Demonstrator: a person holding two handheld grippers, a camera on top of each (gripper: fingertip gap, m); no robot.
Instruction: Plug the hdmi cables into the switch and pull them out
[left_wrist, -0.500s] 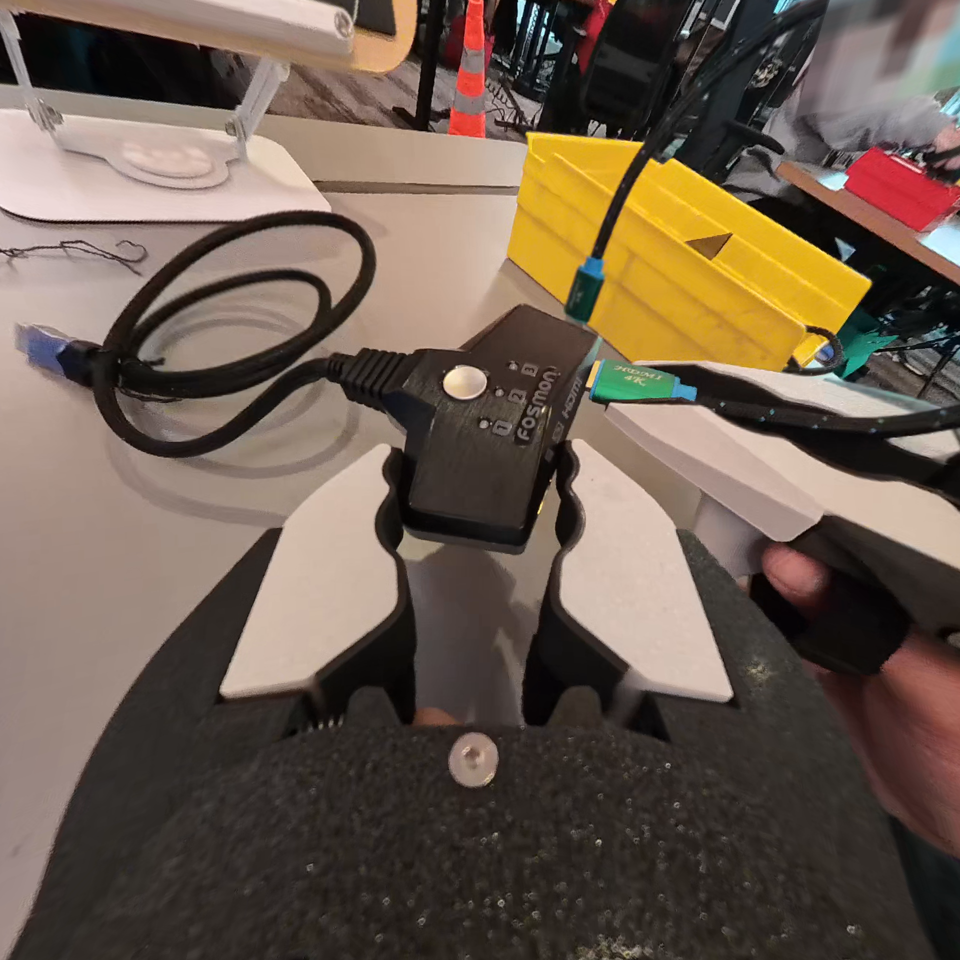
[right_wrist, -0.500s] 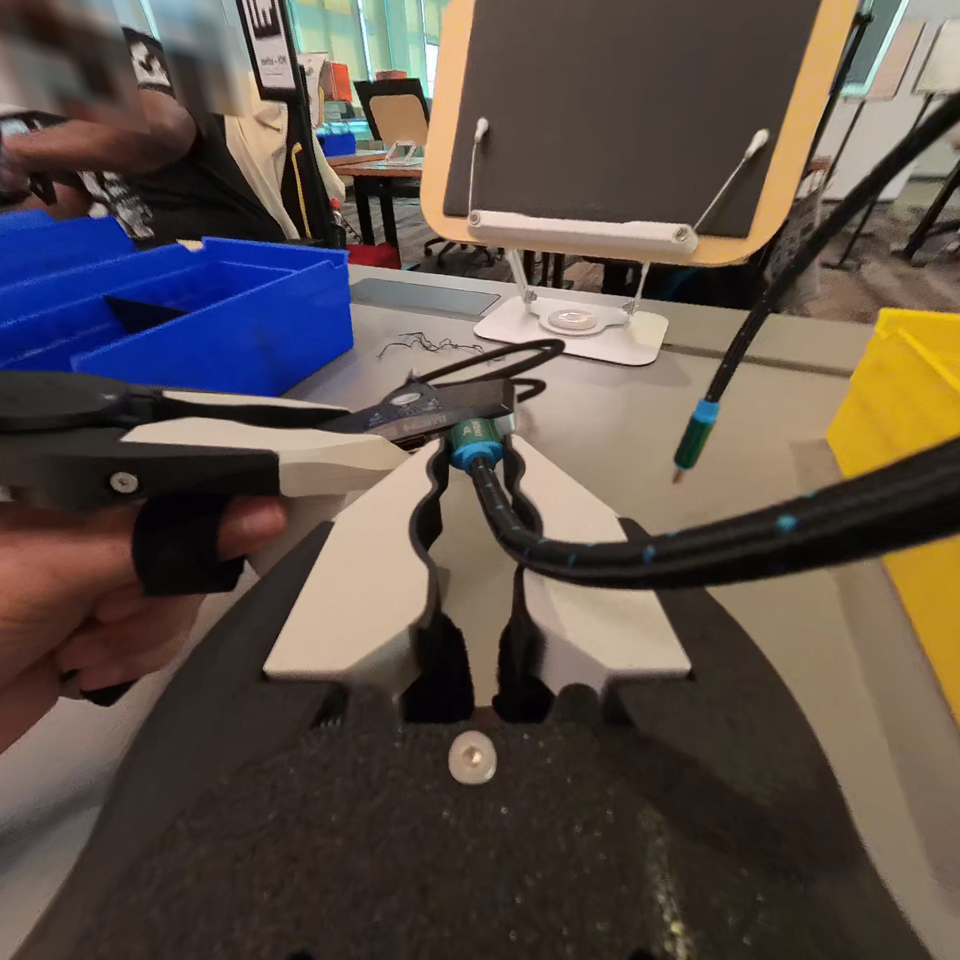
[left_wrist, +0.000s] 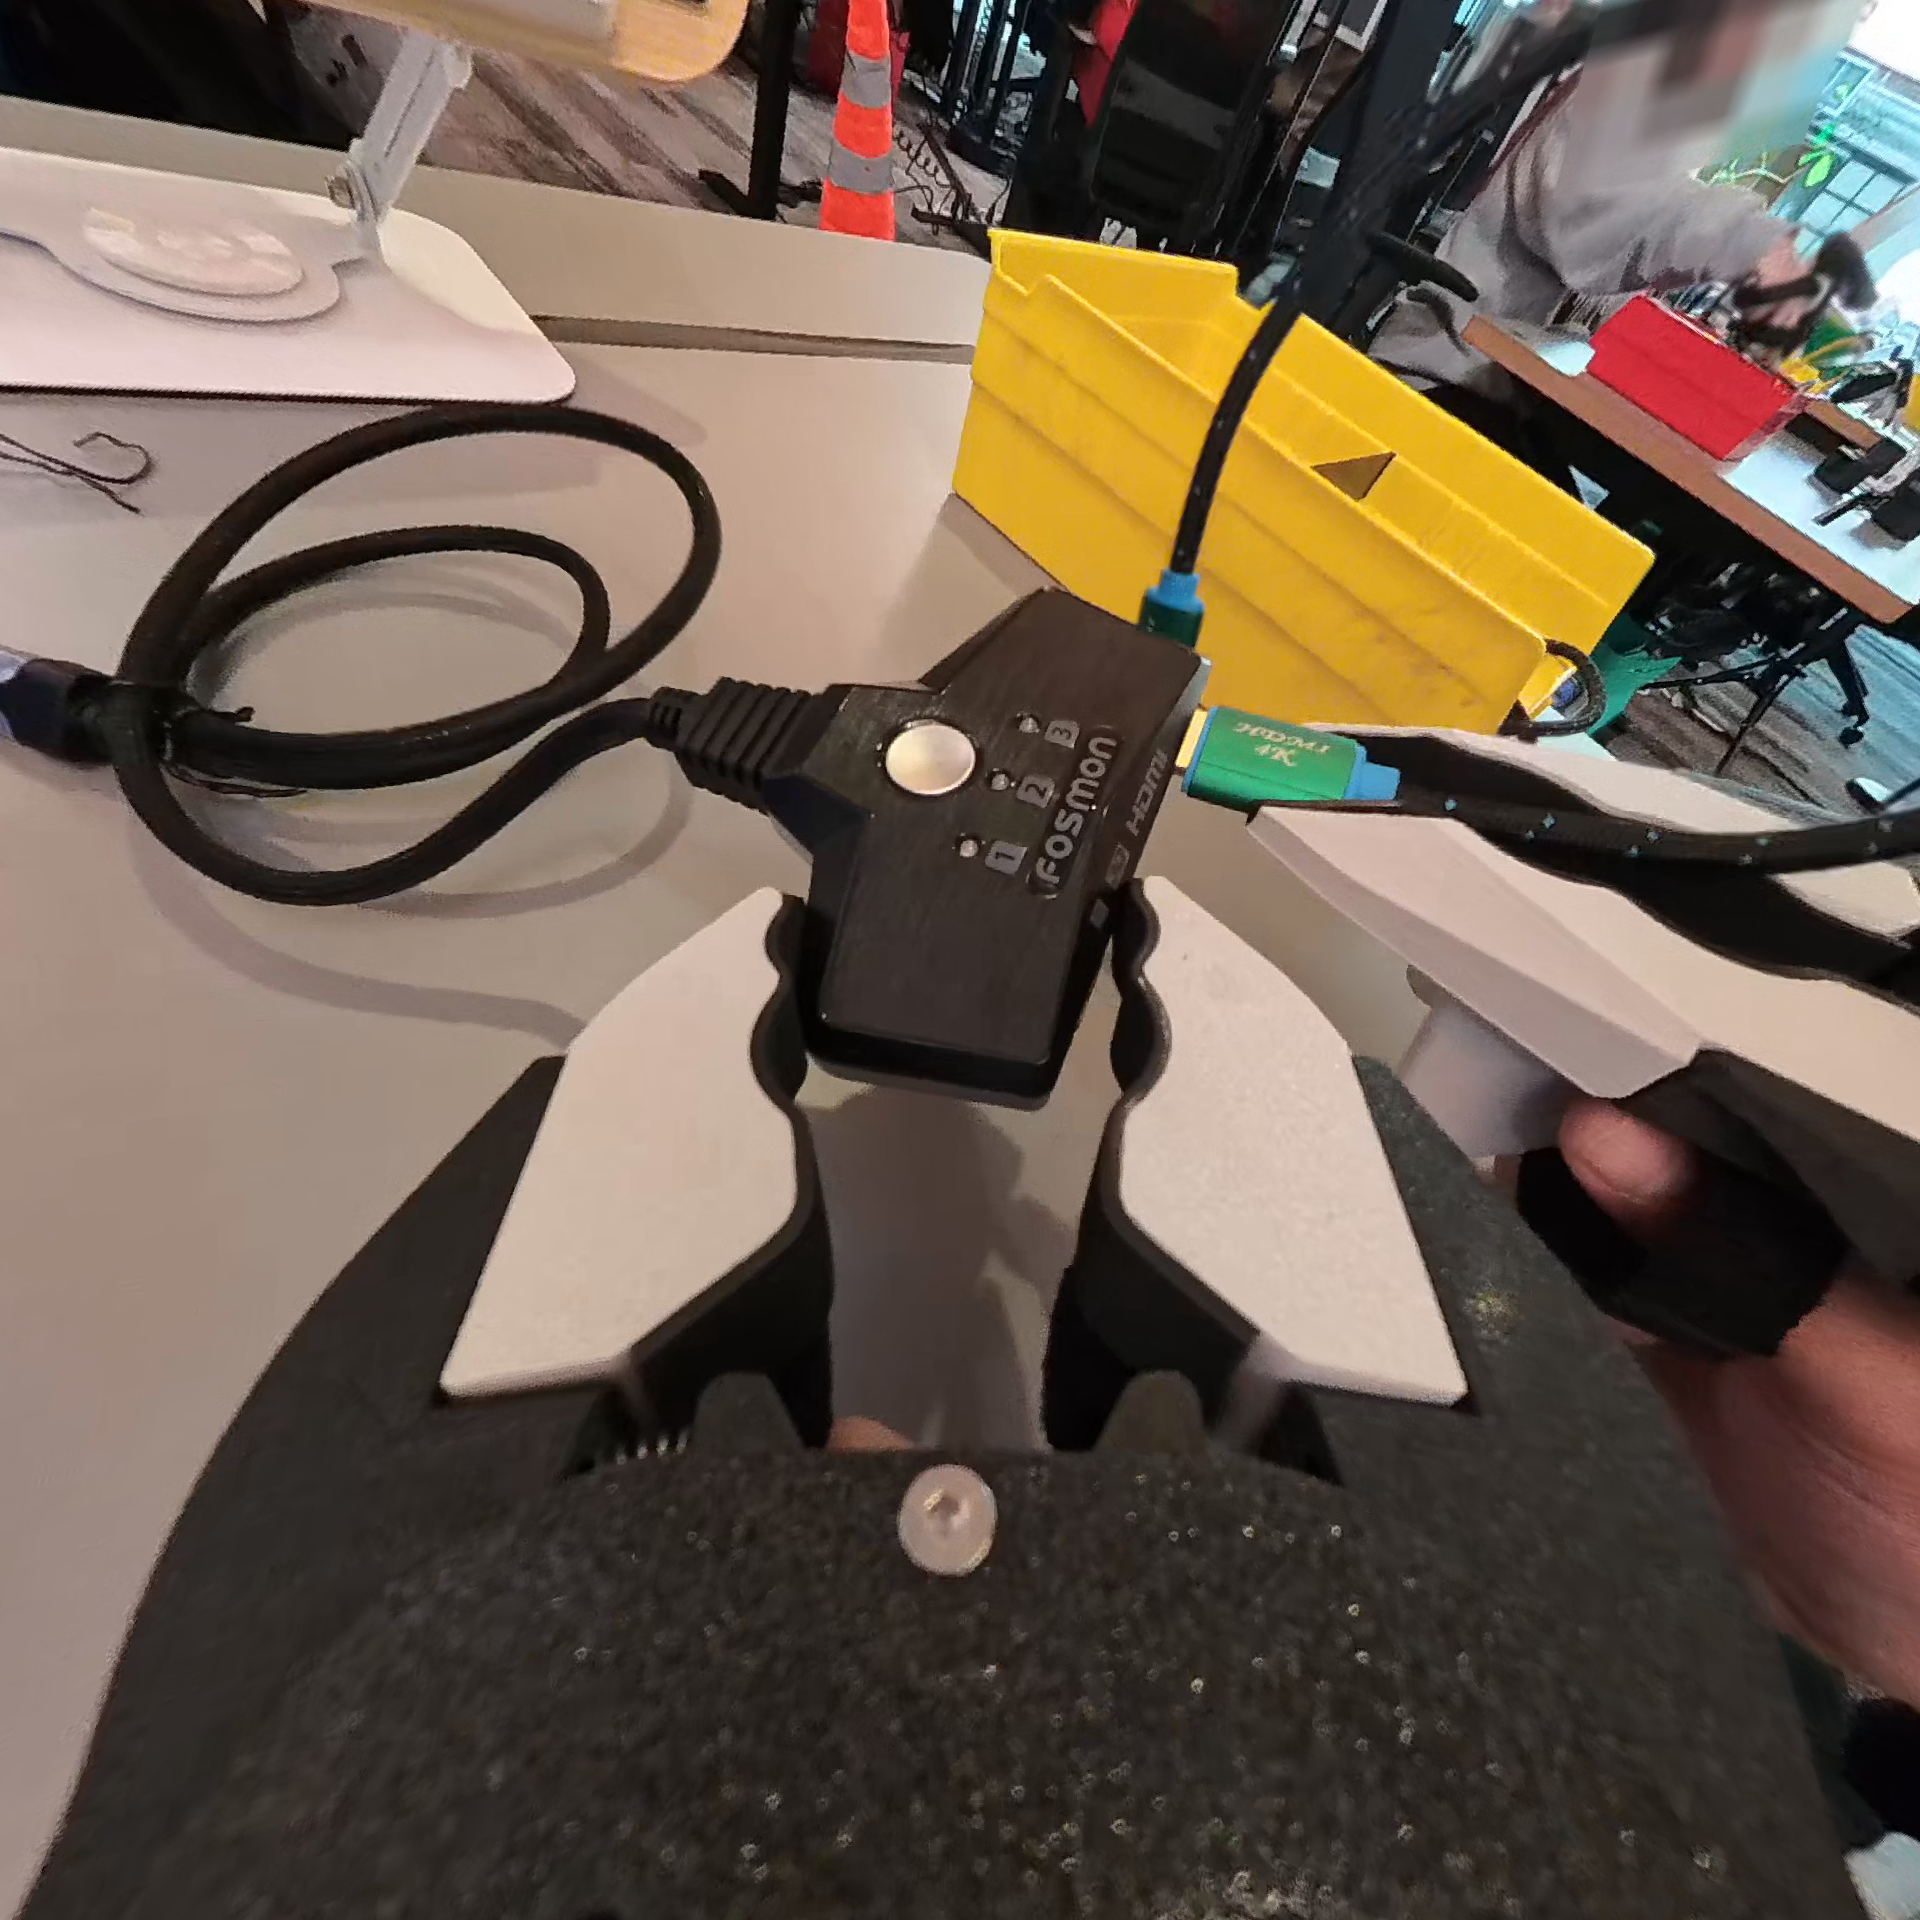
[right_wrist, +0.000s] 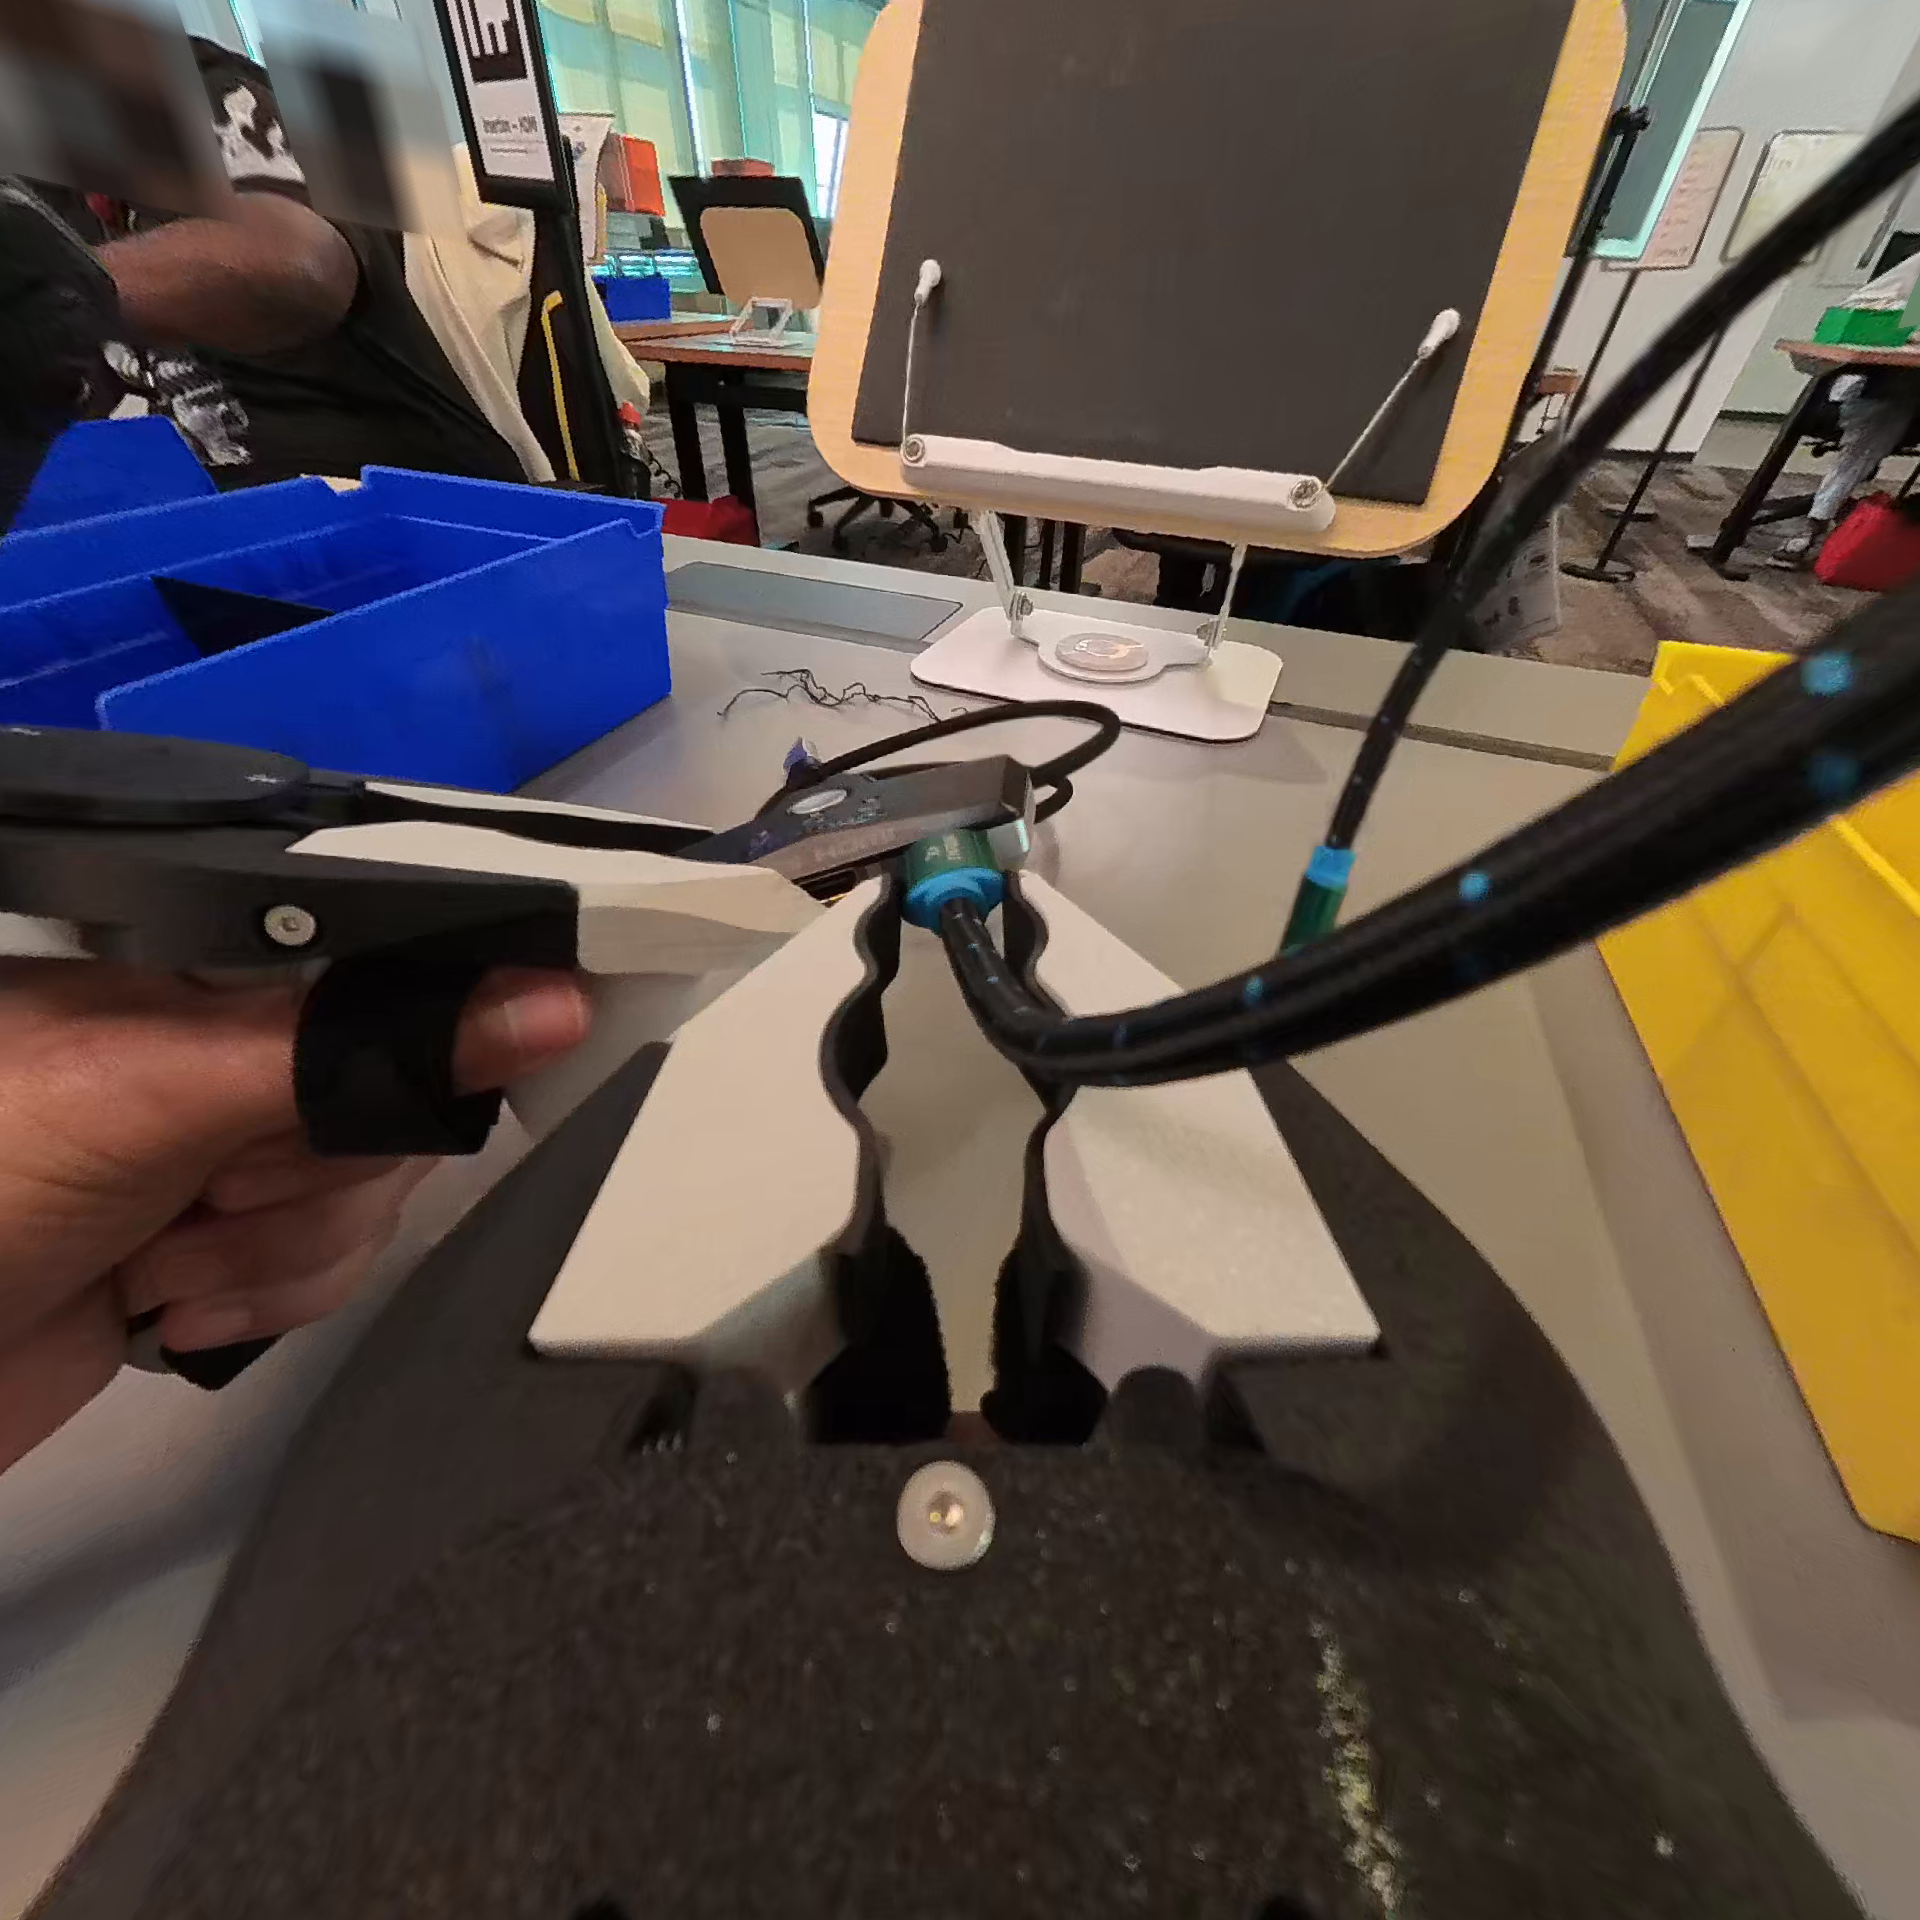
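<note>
The black HDMI switch (left_wrist: 966, 862) sits raised just above the grey table (left_wrist: 312, 1039), its near end clamped between the jaws of the left gripper (left_wrist: 951, 956). On the switch's right side, the green HDMI plug (left_wrist: 1273, 753) has its metal tip at a port, though how deep it sits I cannot tell. The right gripper (right_wrist: 951, 909) has that plug's blue collar pinched between its jaws, the braided cable (right_wrist: 1351, 997) arcing off to the right. Beyond the switch, a second green plug (left_wrist: 1172, 615) hangs on its own cable at the far edge. The switch's black lead (left_wrist: 416, 644) loops left of it; a yellow bin (left_wrist: 1299, 499) stands behind the switch to the right, and a white stand base (left_wrist: 312, 312) lies far left.
</note>
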